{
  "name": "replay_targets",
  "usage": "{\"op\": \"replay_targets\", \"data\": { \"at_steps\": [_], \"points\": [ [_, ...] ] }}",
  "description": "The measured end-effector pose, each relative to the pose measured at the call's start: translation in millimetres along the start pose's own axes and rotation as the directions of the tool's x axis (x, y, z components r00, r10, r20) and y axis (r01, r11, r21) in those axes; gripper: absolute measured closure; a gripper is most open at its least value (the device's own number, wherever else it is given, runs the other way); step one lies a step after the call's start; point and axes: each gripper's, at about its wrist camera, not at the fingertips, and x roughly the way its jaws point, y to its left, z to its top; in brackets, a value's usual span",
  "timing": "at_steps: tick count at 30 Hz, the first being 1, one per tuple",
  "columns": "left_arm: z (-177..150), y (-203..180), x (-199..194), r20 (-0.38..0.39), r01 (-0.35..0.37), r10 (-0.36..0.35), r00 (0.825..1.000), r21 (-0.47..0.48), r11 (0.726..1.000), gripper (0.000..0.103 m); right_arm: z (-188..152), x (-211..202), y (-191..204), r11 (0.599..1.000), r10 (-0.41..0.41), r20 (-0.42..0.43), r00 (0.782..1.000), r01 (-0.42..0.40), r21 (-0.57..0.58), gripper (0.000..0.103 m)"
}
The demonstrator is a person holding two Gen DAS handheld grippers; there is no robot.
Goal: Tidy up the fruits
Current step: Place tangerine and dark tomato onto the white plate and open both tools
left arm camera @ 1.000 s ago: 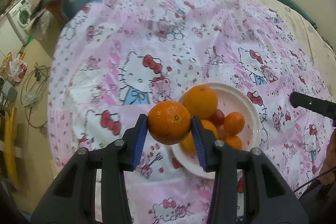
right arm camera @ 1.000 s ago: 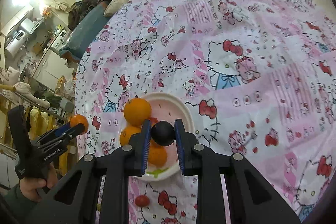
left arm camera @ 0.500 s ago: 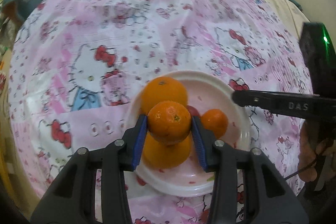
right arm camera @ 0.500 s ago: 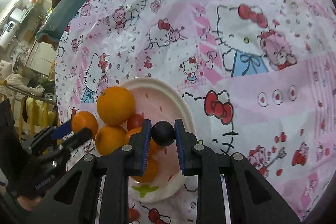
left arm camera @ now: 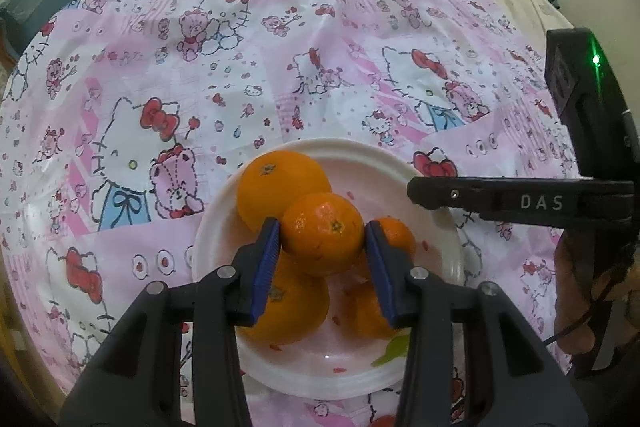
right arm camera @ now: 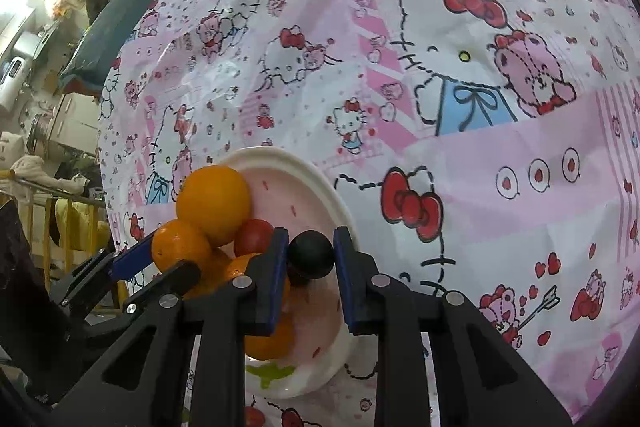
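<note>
While the left hand-held gripper (left arm camera: pixel 322 241) hangs over the white plate (left arm camera: pixel 452 247), its blue pads (left arm camera: pixel 265 259) press on both sides of a small orange (left arm camera: pixel 322 239), held just above the fruit already piled there. Under and behind it lie a large orange (left arm camera: pixel 280 187) at the far side, another orange (left arm camera: pixel 292 307) at the near left, and smaller ones toward the right, so the plate's left and middle are crowded; bare plate shows along the near rim and at the far right.

The right hand-held gripper (right arm camera: pixel 311 259) has a small dark round fruit (right arm camera: pixel 311 255) between its narrowly set jaws, over the plate's right part, beside a red fruit (right arm camera: pixel 254 237). The jaws are opening, and whether the pads still press on the fruit is hard to tell.

The plate sits on a pink cartoon-print cloth (left arm camera: pixel 280 67) spread over a bed, near the cloth's near edge. Beyond and to the right of the plate the cloth lies wide and bare. In the left view the right gripper's arm reaches in over the plate's right rim.
</note>
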Motion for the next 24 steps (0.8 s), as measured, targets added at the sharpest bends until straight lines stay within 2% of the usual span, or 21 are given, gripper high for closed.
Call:
{"op": "replay_targets", "data": {
  "at_steps": [2, 5, 6, 7, 9, 10, 13, 21, 22, 24],
  "points": [
    [0, 0, 3, -0.024, 0.019, -0.019, 1.000, -0.009, 1.000, 0.064, -1, 0, -1, 1.000, 0.002, -0.001, 1.000, -0.002, 0.000, 0.077],
    [-3, -2, 8, -0.059, 0.006, -0.006, 0.998, -0.005, 1.000, 0.062, 0, -1, -1, 1.000, 0.005, 0.001, 1.000, -0.005, -0.001, 0.076],
    [-4, -3, 8, -0.057, -0.006, 0.006, 0.998, 0.003, 1.000, 0.052, -1, -2, 0, 1.000, 0.008, 0.002, 1.000, -0.008, 0.000, 0.076],
    [-5, -4, 7, -0.055, -0.017, 0.017, 0.998, 0.011, 1.000, 0.035, 0, -2, 0, 1.000, 0.015, 0.004, 1.000, -0.015, 0.003, 0.076],
    [-6, -5, 2, -0.026, -0.037, 0.038, 0.999, 0.020, 0.999, 0.020, 0, -2, 0, 0.999, 0.030, -0.003, 1.000, -0.030, 0.013, 0.076],
    [-5, -5, -1, -0.015, -0.034, 0.035, 0.999, 0.021, 0.999, 0.017, 0, -2, 0, 0.999, 0.031, -0.003, 1.000, -0.031, 0.013, 0.076],
    [-4, -2, -3, -0.025, -0.015, 0.015, 1.000, 0.013, 1.000, 0.016, 0, -5, 2, 1.000, 0.028, 0.002, 1.000, -0.028, 0.003, 0.076],
    [-8, 4, -12, 0.013, -0.073, 0.072, 0.997, 0.019, 0.997, 0.016, 2, -19, -1, 1.000, 0.017, 0.031, 0.999, -0.017, -0.002, 0.076],
    [-8, 5, -14, 0.013, -0.072, 0.072, 0.997, 0.013, 0.997, 0.016, 2, -21, -1, 1.000, 0.014, 0.034, 0.999, -0.014, -0.004, 0.074],
    [-9, 6, -17, 0.019, -0.075, 0.075, 0.997, 0.005, 0.997, 0.016, 1, -24, 3, 1.000, 0.019, 0.033, 0.999, -0.019, -0.021, 0.062]
  ]
}}
